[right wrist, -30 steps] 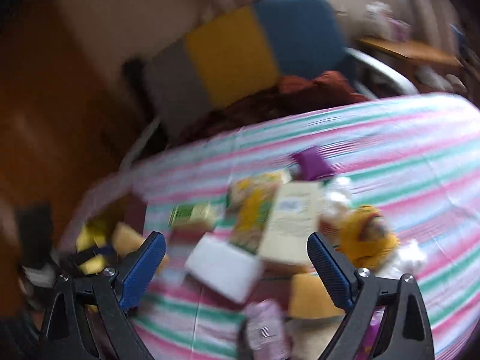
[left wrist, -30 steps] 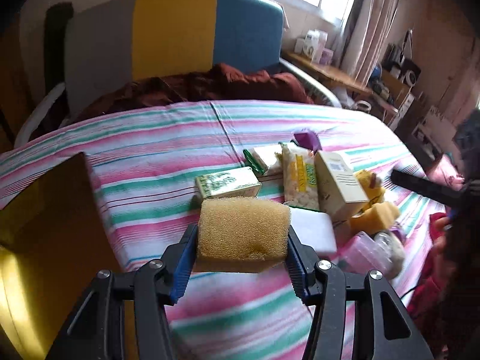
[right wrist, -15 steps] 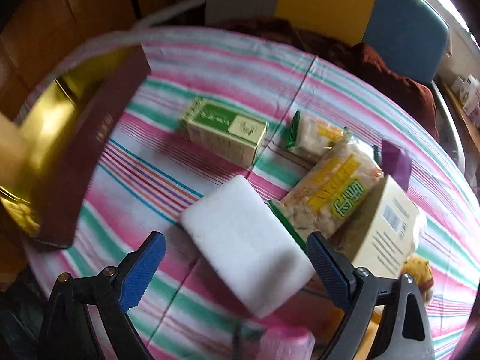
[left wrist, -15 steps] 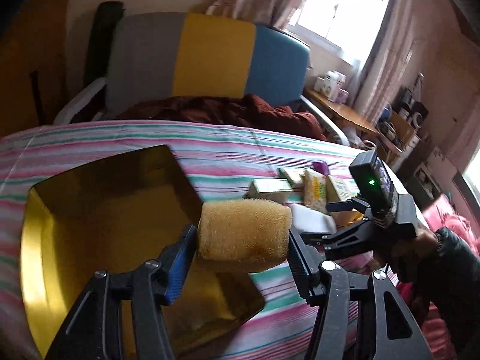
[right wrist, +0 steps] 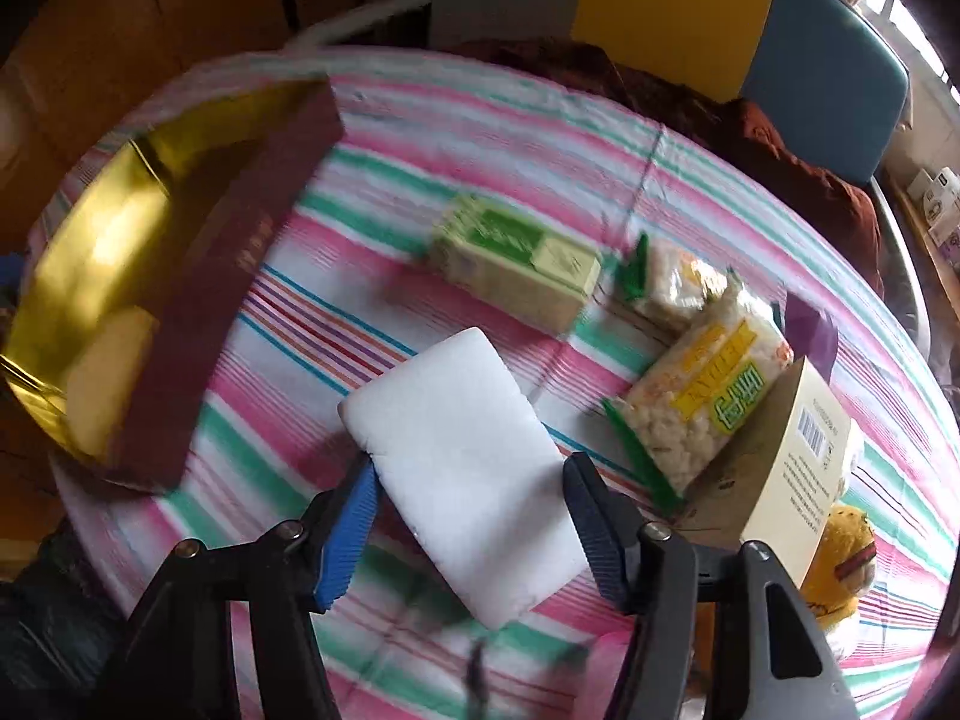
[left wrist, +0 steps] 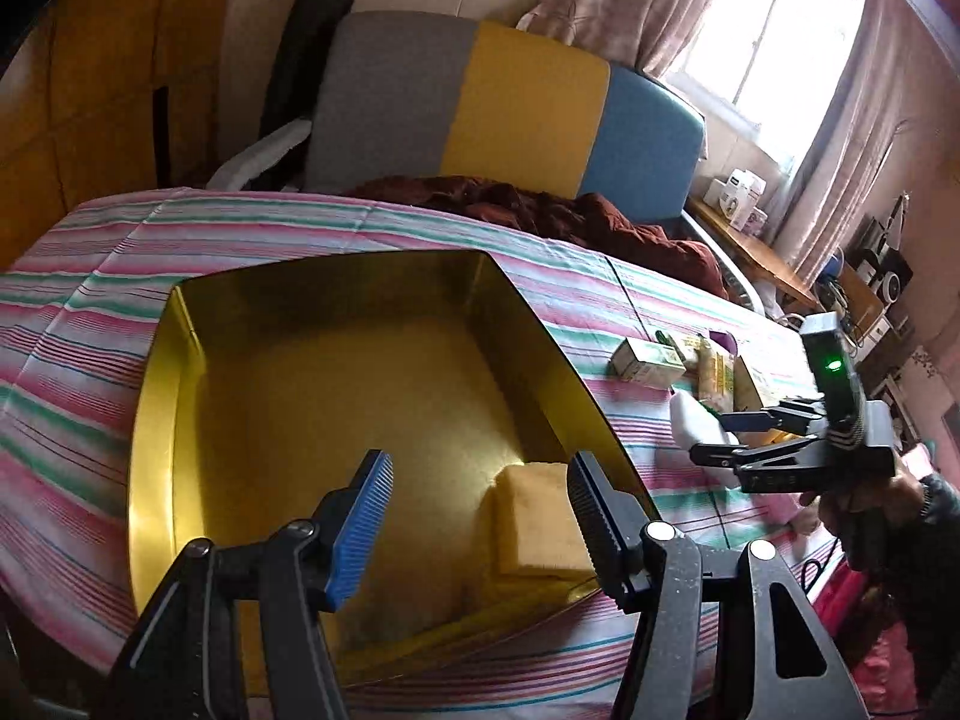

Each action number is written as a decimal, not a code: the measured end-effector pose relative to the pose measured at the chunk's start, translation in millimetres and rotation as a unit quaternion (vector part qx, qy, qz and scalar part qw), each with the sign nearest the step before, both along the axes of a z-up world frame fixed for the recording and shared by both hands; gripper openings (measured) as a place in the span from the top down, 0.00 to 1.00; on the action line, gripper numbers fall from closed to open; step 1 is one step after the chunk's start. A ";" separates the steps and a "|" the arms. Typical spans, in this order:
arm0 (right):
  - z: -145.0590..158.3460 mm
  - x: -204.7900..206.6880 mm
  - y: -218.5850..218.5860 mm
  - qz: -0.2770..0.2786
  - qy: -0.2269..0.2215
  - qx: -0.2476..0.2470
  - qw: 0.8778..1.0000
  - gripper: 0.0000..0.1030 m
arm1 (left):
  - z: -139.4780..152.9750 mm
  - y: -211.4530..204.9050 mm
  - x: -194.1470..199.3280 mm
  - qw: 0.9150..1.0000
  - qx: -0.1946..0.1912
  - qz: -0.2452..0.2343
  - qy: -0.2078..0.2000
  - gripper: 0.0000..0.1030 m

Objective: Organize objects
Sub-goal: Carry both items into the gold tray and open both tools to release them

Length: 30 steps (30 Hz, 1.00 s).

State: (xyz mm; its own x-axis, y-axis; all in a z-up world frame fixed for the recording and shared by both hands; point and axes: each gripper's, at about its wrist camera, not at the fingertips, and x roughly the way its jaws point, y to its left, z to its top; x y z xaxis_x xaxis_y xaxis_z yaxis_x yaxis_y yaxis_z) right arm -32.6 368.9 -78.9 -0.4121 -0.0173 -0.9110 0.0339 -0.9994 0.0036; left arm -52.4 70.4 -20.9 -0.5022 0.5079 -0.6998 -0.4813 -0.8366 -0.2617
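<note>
A gold-lined box (left wrist: 180, 372) lies on the striped tablecloth; its maroon outer wall shows in the right wrist view (right wrist: 234, 276). A yellow sponge (left wrist: 540, 522) lies inside it at the near right corner and also shows in the right wrist view (right wrist: 102, 372). My left gripper (left wrist: 474, 516) is open and empty above the box, the sponge just beyond its right finger. My right gripper (right wrist: 471, 522) is open, its fingers on either side of a white foam block (right wrist: 462, 468) that lies on the cloth. In the left wrist view the right gripper (left wrist: 726, 438) hovers over that block (left wrist: 690, 420).
A green-and-cream box (right wrist: 516, 258), two snack packets (right wrist: 702, 396), a tan carton (right wrist: 786, 462), a purple item (right wrist: 810, 324) and a yellow plush toy (right wrist: 840, 564) lie to the right. A grey, yellow and blue chair (left wrist: 510, 102) with a dark red cloth stands behind the table.
My left gripper carried the sponge over the gold box, opened and let it go; the sponge now lies in the box. My right gripper came down around the white block.
</note>
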 end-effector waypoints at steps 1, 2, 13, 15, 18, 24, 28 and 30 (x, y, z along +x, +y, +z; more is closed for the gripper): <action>9.8 1.5 -3.3 -0.001 0.013 -0.007 1.000 0.39 | 0.9 -3.2 0.0 1.000 0.002 0.003 0.002 0.40; 20.1 2.9 -8.4 0.000 0.027 -0.018 0.999 0.39 | 2.1 -6.3 -0.3 1.000 0.004 0.008 0.004 0.40; 87.5 -22.4 -129.8 0.077 0.110 -0.181 0.974 0.25 | 7.7 -45.9 5.2 0.992 -0.035 0.107 0.055 0.11; 89.2 -24.7 -145.2 0.081 0.115 -0.174 0.975 0.17 | 8.5 -57.3 7.1 0.989 -0.039 0.127 0.065 0.04; 86.0 -28.1 -162.5 0.085 0.114 -0.163 0.976 0.17 | 9.3 -71.4 9.7 0.984 -0.051 0.152 0.078 0.02; 74.1 -12.4 -167.4 0.066 0.121 -0.110 0.984 0.16 | 2.9 -82.7 11.9 0.982 -0.058 0.164 0.071 0.01; 66.6 -2.5 -159.0 0.027 0.133 -0.088 0.987 0.16 | 1.5 -74.0 17.0 0.986 -0.046 0.147 0.064 0.01; 64.5 3.4 -151.2 0.011 0.135 -0.081 0.987 0.16 | 1.1 -66.1 19.8 0.988 -0.044 0.131 0.062 0.01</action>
